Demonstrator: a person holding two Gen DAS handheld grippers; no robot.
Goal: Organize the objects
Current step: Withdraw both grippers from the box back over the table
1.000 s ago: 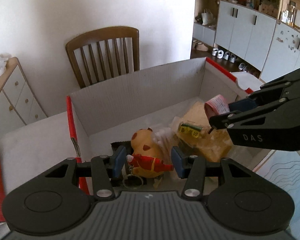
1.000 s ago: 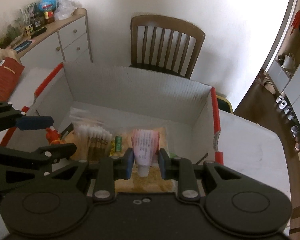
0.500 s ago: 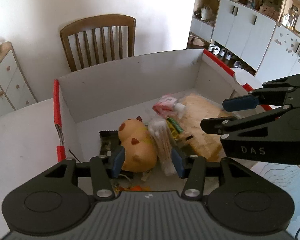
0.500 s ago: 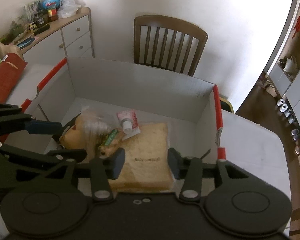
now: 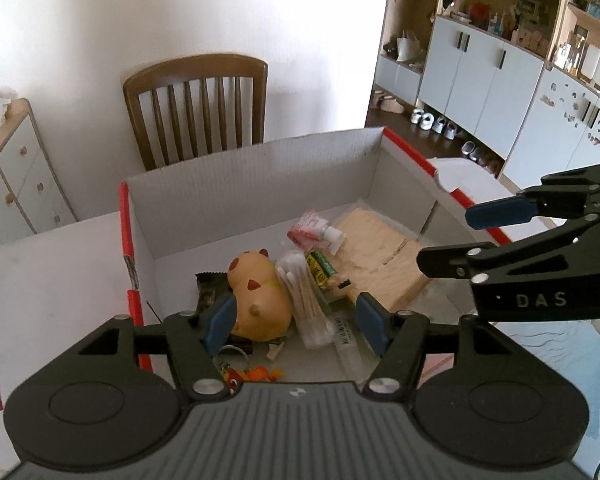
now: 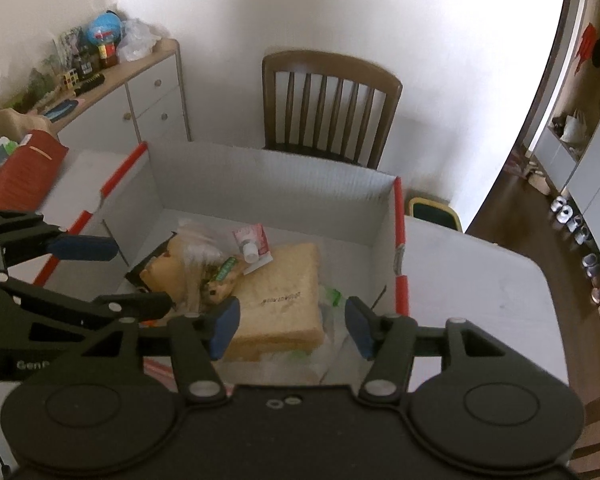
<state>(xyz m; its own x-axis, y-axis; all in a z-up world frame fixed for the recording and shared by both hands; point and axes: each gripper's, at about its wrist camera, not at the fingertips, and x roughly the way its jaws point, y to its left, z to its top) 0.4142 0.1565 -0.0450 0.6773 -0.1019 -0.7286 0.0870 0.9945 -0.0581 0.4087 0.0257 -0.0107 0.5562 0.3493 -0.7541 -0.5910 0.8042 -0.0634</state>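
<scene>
White tabletop; corrugated cardboard box; left gripper, right gripper opening, empty.

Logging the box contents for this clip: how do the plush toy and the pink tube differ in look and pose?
The plush toy is rounded, tan with brown patches; the pink tube is flat, with a white cap. The plush toy lies on the floor of the box beside the cotton swabs; the tube rests farther back, partly on the bread. Both lie loose in the box, gripped by nothing.

One box; one plush toy; one tube; one chair
</scene>
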